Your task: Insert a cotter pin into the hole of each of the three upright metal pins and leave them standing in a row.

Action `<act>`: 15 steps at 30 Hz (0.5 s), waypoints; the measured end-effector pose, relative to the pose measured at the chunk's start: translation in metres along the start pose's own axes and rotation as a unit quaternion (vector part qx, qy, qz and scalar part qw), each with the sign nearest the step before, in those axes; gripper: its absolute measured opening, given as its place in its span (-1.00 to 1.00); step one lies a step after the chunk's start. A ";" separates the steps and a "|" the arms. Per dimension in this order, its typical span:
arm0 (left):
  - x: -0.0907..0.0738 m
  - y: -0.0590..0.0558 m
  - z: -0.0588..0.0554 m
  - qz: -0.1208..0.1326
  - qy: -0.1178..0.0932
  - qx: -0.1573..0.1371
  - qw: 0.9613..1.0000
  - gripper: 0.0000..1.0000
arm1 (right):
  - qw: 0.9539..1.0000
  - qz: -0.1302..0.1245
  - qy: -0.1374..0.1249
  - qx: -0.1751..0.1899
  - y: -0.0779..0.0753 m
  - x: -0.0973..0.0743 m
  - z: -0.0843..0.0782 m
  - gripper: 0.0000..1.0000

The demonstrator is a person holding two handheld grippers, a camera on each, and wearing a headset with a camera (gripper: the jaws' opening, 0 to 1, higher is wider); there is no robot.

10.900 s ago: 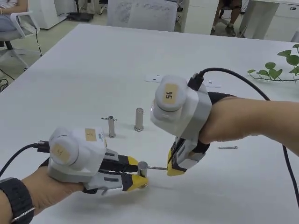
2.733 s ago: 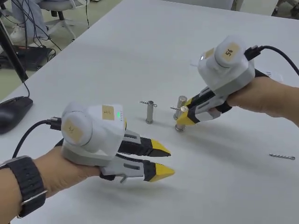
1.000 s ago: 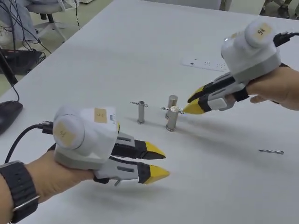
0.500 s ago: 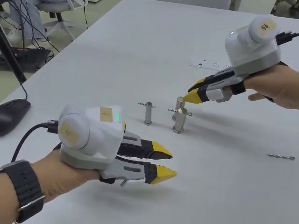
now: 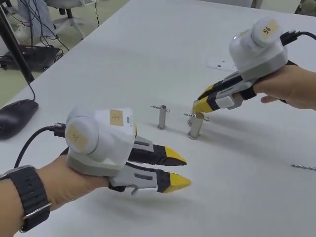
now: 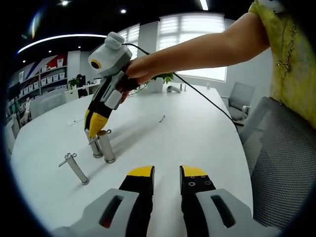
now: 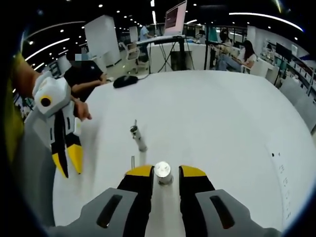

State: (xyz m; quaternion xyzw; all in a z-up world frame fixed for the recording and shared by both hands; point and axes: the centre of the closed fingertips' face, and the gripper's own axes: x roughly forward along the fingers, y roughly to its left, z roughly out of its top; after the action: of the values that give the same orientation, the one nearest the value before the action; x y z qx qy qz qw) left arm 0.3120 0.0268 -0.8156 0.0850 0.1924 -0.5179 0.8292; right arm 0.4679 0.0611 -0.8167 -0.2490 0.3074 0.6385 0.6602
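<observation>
Three upright metal pins stand mid-table. The left pin (image 5: 162, 117) (image 6: 76, 169) (image 7: 139, 138) carries a cotter pin through its top, and so does the front pin (image 5: 196, 126) (image 6: 106, 148). The back pin (image 6: 92, 145) (image 7: 163, 173) is mostly hidden in the head view by my right gripper (image 5: 200, 105) (image 6: 96, 129). Its jaws stand slightly apart on either side of that pin's top, and a gap shows beside it. My left gripper (image 5: 178, 170) (image 6: 167, 173) (image 7: 69, 165) hovers near me, open, holding nothing.
A loose cotter pin (image 5: 303, 168) (image 6: 162, 118) lies on the table to the right. A black mouse (image 5: 15, 116) sits at the table's left edge. A white label (image 5: 217, 63) lies behind the pins. People sit at desks in the background.
My right gripper has dropped from just above the back pin onto its top. The left gripper has stayed put. The head camera has shifted a little.
</observation>
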 end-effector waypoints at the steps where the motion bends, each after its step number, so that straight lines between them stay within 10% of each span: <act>1: 0.000 0.000 0.000 0.000 0.000 -0.001 1.000 -0.60 | 1.000 0.001 0.001 -0.002 0.000 0.000 0.000 -0.57; 15: -0.007 0.000 -0.002 0.007 -0.013 -0.059 0.998 -0.12 | 1.000 0.007 0.007 -0.008 0.003 0.007 -0.004 -0.59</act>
State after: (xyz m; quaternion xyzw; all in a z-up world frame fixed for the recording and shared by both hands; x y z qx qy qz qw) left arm 0.3091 0.0339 -0.8148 0.0305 0.2113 -0.5013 0.8385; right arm 0.4642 0.0627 -0.8244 -0.2568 0.3084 0.6436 0.6516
